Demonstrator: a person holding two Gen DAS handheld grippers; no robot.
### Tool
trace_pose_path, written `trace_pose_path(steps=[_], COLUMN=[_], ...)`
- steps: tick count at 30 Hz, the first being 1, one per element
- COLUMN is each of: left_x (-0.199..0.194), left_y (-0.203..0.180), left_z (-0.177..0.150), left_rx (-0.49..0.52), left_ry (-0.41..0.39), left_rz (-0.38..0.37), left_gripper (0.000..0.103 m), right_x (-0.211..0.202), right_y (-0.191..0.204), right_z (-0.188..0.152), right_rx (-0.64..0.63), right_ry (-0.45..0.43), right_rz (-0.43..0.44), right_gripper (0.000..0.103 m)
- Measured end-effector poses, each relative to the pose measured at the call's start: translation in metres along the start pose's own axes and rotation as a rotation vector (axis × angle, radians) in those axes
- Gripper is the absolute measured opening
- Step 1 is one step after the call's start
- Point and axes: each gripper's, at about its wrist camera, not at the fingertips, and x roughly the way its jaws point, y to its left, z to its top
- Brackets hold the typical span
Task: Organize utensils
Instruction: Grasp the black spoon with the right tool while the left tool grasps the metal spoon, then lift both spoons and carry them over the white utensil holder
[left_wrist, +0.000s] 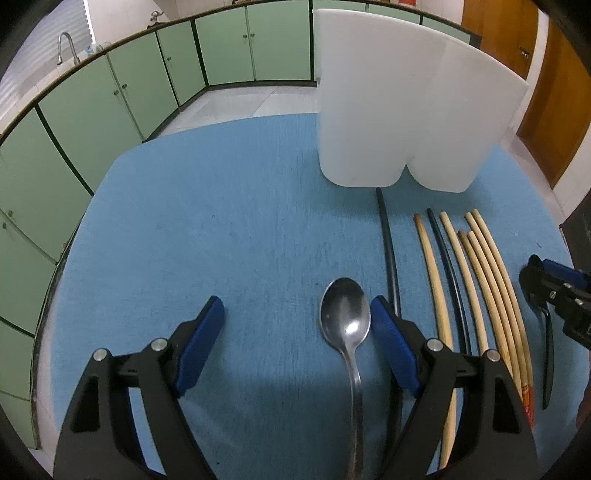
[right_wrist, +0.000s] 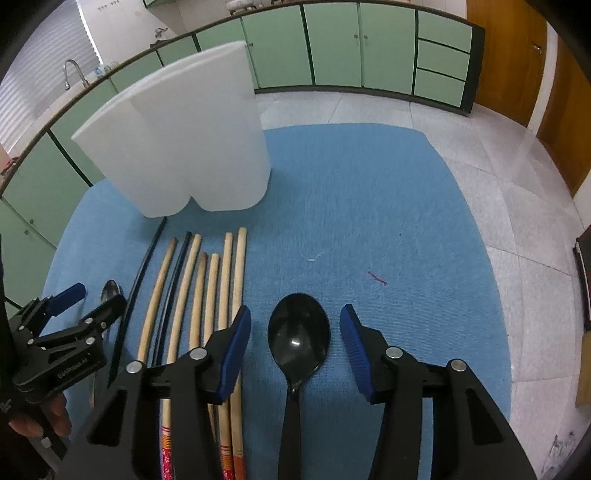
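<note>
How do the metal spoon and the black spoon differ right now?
The metal spoon is shiny silver with a thin handle; the black spoon is glossy black with a thicker handle. The metal spoon lies left of the chopsticks, the black spoon right of them. The metal spoon sits close to one pad of the left hand-held gripper; the black spoon is centred in the right hand-held gripper. Both lie bowl-up on the blue mat, ungripped.

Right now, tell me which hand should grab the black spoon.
Right. The right gripper already straddles the black spoon, jaws open either side of its bowl. The left gripper sits over the metal spoon, beyond the chopsticks.
</note>
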Motion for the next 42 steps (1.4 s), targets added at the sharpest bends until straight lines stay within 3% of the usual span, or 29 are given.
trace_pose_path(steps=[7, 16, 19, 23, 25, 29, 34, 42], left_x=[0.003, 0.006, 0.003, -0.001, -0.003, -0.014, -0.048, -0.082], left_y=[0.006, 0.006, 0.002, -0.004, -0.003, 0.004, 0.012, 0.019], left_z=[-0.002, -0.002, -0.001, -0.004, -0.005, -0.010, -0.021, -0.023], left_rx=[-0.016, -0.017, 0.004, 0.009, 0.000, -0.052, -0.073, -0.138], left_ry=[-0.012, -0.024, -0.033, -0.050, -0.053, -0.091, -0.238, -0.392], left_rz=[-0.030, -0.040, -0.045, -0.050, -0.059, -0.100, -0.100, -0.088], left_gripper=[0.078, 0.074, 0.057, 0.027, 0.026, 0.026, 0.026, 0.026], right_x=[0.003, 0.003, 0.004, 0.004, 0.004, -0.014, -0.050, -0.087], right_y=[0.003, 0.006, 0.007, 0.008, 0.005, 0.003, 0.000, 0.012], right_z=[0.000, 0.000, 0.000, -0.002, -0.003, -0.010, -0.017, -0.002], right_rx=[-0.011, -0.016, -0.029, -0.041, -0.044, -0.041, -0.072, -0.124], right_ry=[-0.001, 0.003, 0.008, 0.001, -0.006, -0.079, -0.231, -0.417], right_rz=[-0.017, -0.031, -0.038, -0.043, -0.034, 0.012, 0.060, 0.110], right_gripper=[0.038, 0.038, 0.038, 0.034, 0.034, 0.034, 0.034, 0.033])
